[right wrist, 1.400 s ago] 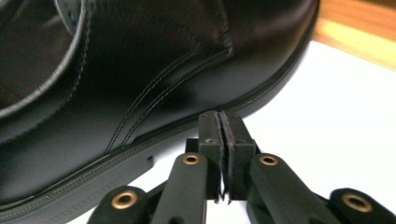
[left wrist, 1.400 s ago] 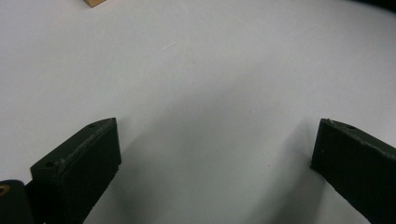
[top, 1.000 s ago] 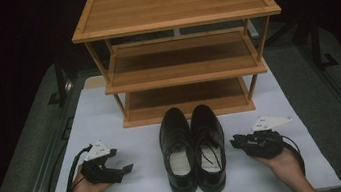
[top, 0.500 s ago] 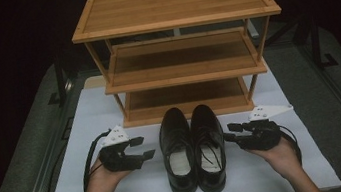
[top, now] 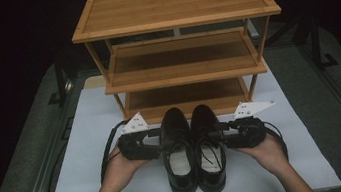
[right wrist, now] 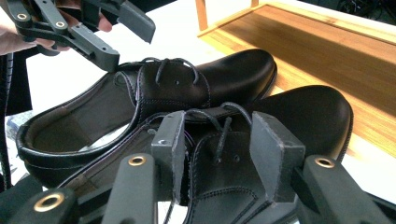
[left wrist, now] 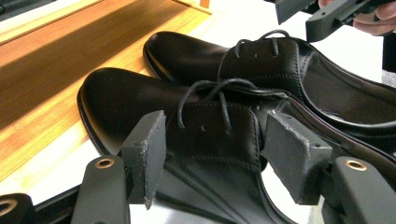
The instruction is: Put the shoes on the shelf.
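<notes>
Beside the shoes point(top: 193, 148), both hand-held grippers moved inward, left point(top: 158, 145), right point(top: 218, 133), jaws wide.

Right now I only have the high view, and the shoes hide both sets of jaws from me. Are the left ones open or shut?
Observer: Open. In the left gripper view, the left gripper has one pad on either side of the laced section of the left shoe.
Operator: And the right one?
Observer: Also open. The right gripper straddles the laced top of the right shoe.
Operator: Are the pads pressing the leather?
Observer: I cannot tell contact. The left pads stand wider apart than the lace panel between them.
</notes>
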The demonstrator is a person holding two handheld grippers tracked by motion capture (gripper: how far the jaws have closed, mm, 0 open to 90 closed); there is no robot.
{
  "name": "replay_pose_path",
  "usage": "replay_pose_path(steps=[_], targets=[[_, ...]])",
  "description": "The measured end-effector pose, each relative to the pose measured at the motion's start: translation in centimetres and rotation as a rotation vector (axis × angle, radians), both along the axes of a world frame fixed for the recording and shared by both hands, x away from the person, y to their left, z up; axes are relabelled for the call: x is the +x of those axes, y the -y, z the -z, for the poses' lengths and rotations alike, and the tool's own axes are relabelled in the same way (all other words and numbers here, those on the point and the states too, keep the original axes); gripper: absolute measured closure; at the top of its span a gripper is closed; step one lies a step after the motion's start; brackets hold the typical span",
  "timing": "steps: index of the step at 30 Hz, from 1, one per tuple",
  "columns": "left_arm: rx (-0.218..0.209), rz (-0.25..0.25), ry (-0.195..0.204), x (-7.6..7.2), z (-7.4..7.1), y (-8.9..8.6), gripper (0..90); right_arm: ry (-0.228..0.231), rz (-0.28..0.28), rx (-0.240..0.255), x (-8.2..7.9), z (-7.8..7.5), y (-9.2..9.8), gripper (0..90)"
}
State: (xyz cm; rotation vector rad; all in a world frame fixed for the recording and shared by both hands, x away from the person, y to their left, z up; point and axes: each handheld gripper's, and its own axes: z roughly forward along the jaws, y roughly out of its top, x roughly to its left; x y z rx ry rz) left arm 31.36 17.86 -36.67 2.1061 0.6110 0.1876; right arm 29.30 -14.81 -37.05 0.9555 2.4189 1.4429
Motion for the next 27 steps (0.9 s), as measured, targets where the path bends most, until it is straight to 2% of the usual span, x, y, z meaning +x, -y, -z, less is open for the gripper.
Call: replay_pose_path(steps=[3, 12, 15, 24, 26, 27], targets=[[-0.011, -0.002, -0.004, 0.2, 0.2, 0.2, 37.5, -0.004, 0.002, -0.017, 0.1, 0.3, -0.3, 54.8], [-0.005, 0.006, -0.016, 0.4, 1.0, 0.8, 36.0, -0.027, 0.017, -0.044, 0.0, 1.2, -0.3, 53.2], [0.016, 0.009, -0.013, 0.5, 1.4, 1.1, 36.0, -0.036, 0.014, -0.055, 0.0, 1.7, -0.7, 52.7], [0.03, 0.012, -0.008, 0.3, 1.7, 1.5, 36.9, -0.034, 0.019, -0.091, 0.0, 2.0, -1.2, 48.8], [0.028, 0.011, -0.009, 0.3, 1.7, 1.4, 37.1, -0.025, 0.025, -0.133, -0.2, 2.1, -1.4, 47.1], [0.026, 0.012, -0.011, 0.3, 1.7, 1.4, 37.3, -0.024, 0.029, -0.131, -0.2, 2.2, -1.3, 47.3]])
